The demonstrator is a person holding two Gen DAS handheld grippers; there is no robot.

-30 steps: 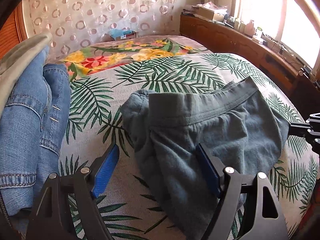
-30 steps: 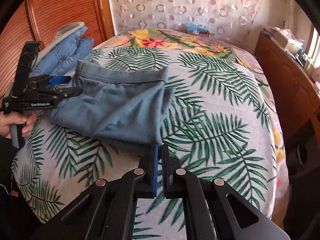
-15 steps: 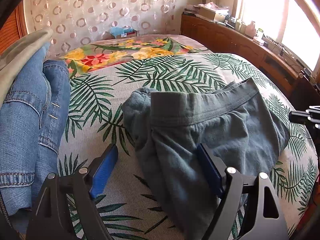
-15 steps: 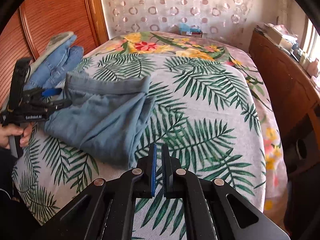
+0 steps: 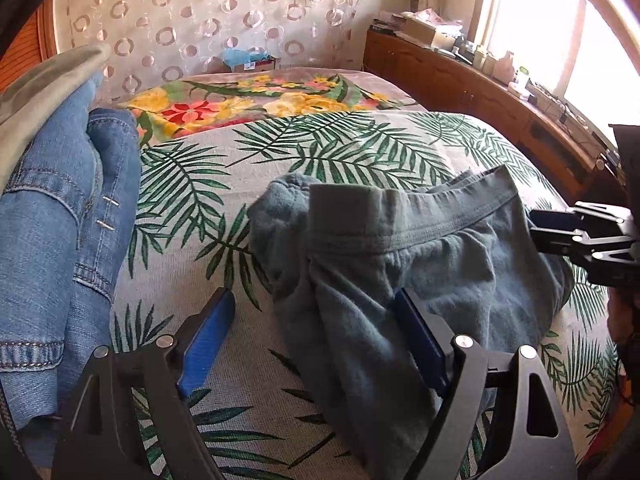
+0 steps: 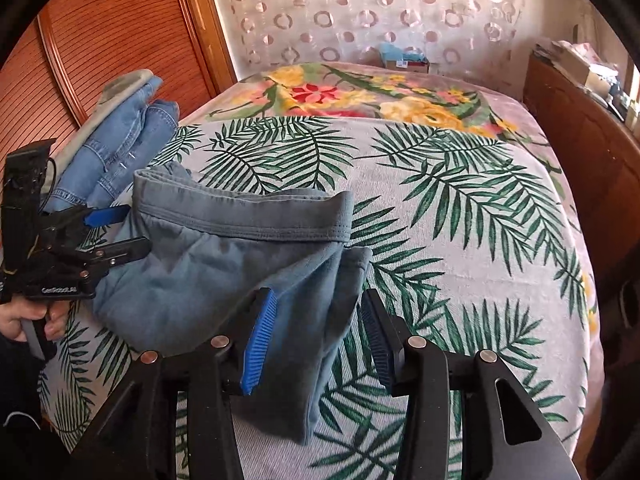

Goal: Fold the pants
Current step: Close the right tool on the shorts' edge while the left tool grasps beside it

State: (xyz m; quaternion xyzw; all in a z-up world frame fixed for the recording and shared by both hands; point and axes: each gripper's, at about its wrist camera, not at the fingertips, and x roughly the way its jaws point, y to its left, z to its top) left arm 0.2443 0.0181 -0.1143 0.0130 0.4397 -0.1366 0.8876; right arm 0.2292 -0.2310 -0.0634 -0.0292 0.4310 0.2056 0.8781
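Observation:
The grey-blue pants [image 5: 440, 264] lie folded on the palm-leaf bedspread [image 5: 320, 152], waistband toward the far side. My left gripper [image 5: 314, 296] is open over their left fold: one blue pad rests above bare bedspread, the other above the cloth. In the right wrist view the pants [image 6: 224, 264] fill the middle left. My right gripper [image 6: 320, 294] has its jaws opening, with the pants' near right corner between the pads, which do not press on it. Each gripper shows in the other's view: the left gripper [image 6: 128, 230] and the right gripper [image 5: 536, 226].
Folded blue jeans [image 5: 52, 240] [image 6: 120, 148] are stacked at the bed's left edge, beside a slatted wooden wardrobe [image 6: 100, 40]. A cluttered wooden cabinet [image 5: 480, 80] runs along the right side under the window. A floral blanket [image 6: 360, 96] covers the bed's far end.
My right gripper has slid left onto the pants' corner and gone from shut to parted. The left gripper and the pants have stayed put.

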